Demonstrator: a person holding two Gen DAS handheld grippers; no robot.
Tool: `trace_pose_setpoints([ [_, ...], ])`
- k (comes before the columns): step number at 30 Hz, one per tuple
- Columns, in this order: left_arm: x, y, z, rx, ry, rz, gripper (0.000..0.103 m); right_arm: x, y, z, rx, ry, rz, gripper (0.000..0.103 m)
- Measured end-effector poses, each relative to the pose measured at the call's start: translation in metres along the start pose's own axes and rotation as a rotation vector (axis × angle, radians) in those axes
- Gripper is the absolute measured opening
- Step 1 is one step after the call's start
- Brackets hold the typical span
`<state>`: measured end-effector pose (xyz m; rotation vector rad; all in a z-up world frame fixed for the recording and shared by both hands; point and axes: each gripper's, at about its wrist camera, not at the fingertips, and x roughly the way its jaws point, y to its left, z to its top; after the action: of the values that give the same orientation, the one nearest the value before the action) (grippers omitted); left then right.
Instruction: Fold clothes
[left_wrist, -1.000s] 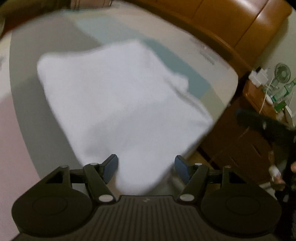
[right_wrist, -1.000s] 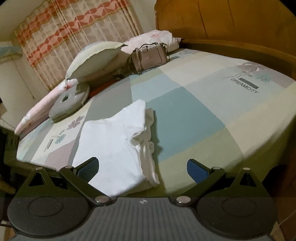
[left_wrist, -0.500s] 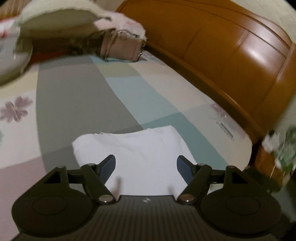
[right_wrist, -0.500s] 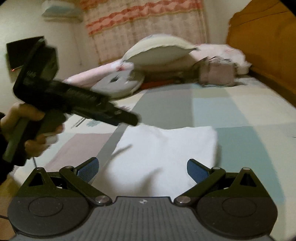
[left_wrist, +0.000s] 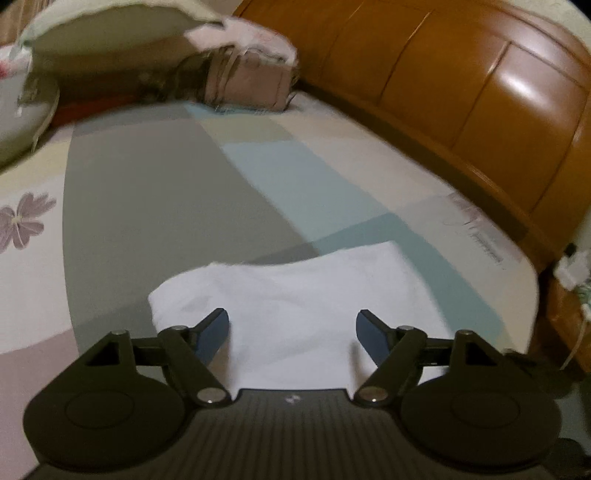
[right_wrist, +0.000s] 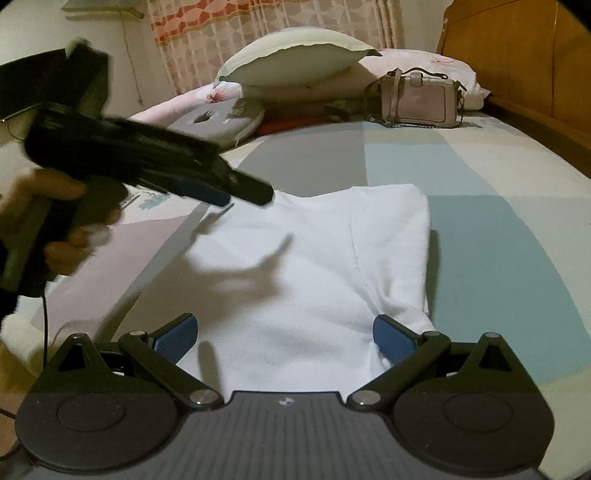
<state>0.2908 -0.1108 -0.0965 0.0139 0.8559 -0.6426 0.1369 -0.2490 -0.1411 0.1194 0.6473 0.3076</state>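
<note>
Now the folded white shirt (right_wrist: 314, 266) lies flat near the bed's (right_wrist: 498, 229) front edge, its long side running toward the pillows (right_wrist: 295, 59). Both tongs, left gripper (left_wrist: 291, 334) and right gripper (right_wrist: 286, 338), hang tilted down over it, wide and empty.

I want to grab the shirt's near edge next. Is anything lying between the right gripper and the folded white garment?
Nothing visible: the right gripper hangs open directly over the folded white garment. The left gripper hovers farther off, over its far-left corner.

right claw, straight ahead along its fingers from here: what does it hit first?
Most likely the folded white garment, which lies on the bedsheet directly ahead of the open right claw and fills the gap between its fingers. Nothing is held. The handbag sits well beyond. Depth is uncertain through the fisheye.
</note>
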Motion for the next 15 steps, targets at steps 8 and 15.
trace_pose_setpoints([
  [8,-0.029,-0.011,0.004,0.027,-0.063,0.067,0.081,-0.011,0.008,0.011,-0.083,0.04,-0.006,0.103],
  [15,-0.068,0.005,-0.015,-0.04,-0.07,0.233,0.086,0.02,0.006,0.071,-0.171,0.005,-0.003,0.103],
])
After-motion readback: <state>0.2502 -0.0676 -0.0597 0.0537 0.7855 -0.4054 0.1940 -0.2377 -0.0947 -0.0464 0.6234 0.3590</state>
